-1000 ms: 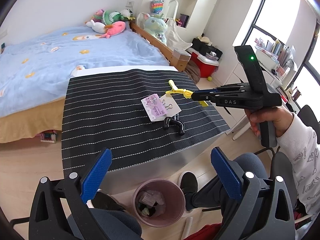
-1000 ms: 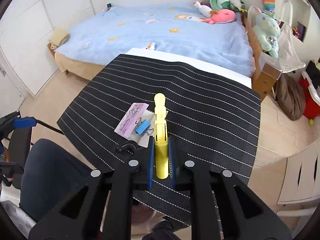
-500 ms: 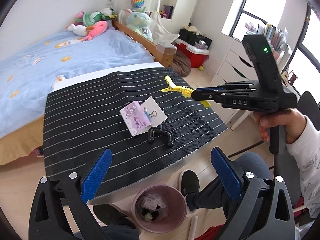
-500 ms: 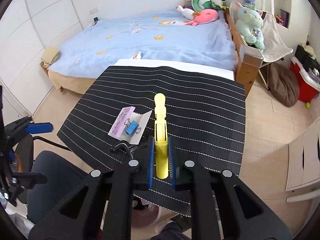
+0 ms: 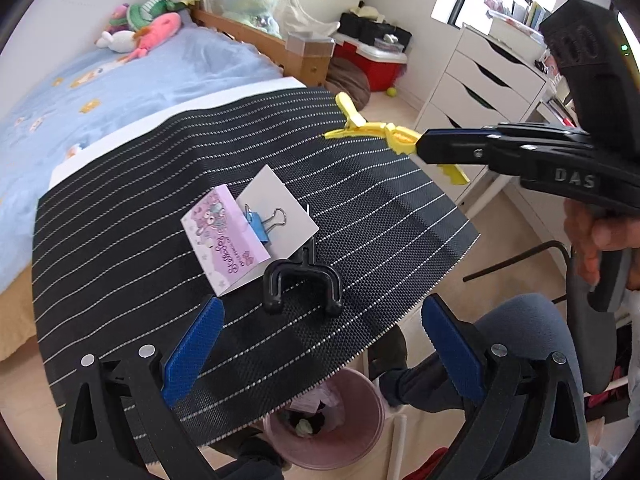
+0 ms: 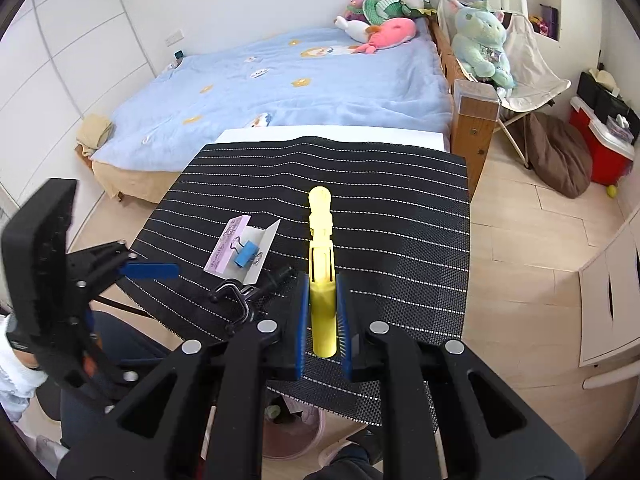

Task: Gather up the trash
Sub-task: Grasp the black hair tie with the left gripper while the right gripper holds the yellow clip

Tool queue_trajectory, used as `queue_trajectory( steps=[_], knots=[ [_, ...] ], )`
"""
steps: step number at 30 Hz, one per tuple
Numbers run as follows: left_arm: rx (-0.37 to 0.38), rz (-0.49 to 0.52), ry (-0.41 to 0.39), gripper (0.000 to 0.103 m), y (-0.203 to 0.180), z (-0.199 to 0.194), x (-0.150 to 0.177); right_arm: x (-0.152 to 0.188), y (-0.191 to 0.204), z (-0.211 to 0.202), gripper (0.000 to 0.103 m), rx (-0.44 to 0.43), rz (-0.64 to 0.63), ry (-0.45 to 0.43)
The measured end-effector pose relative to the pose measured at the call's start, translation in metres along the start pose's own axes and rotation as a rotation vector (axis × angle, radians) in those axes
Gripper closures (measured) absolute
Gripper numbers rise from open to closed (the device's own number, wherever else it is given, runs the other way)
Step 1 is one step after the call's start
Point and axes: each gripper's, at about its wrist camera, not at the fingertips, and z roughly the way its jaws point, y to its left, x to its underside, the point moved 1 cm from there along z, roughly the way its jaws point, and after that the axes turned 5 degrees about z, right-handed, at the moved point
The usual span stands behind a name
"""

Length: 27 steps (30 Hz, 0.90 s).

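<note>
My right gripper is shut on a yellow hair clip and holds it above the black striped mat; the gripper and the clip also show in the left wrist view. My left gripper is open and empty over the mat's near edge. Ahead of it lie a black clamp, a purple card and a white card with a blue binder clip. A pink trash bin stands on the floor below the mat's edge.
A bed with a blue cover and plush toys lies behind the table. White drawers and a red box stand to the right. The person's legs and chair are beside the bin.
My left gripper has moved forward and lower over the mat, closer to the black clamp and cards. My right gripper still holds the yellow clip, raised a little.
</note>
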Motion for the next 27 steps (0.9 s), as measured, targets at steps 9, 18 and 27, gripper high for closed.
queue_trajectory(
  steps=[9,18,27],
  knots=[
    [-0.037,0.044,0.023,0.008,-0.003,0.024,-0.003,0.005,-0.011,-0.001,0.090,-0.001,0.026,-0.007],
    [-0.097,0.068,0.037,0.024,0.000,0.035,-0.004,0.009,-0.012,0.001,0.090,-0.007,0.031,-0.007],
    [-0.127,0.064,0.028,0.041,0.003,0.034,-0.005,0.011,-0.010,0.006,0.090,-0.014,0.026,0.000]
  ],
)
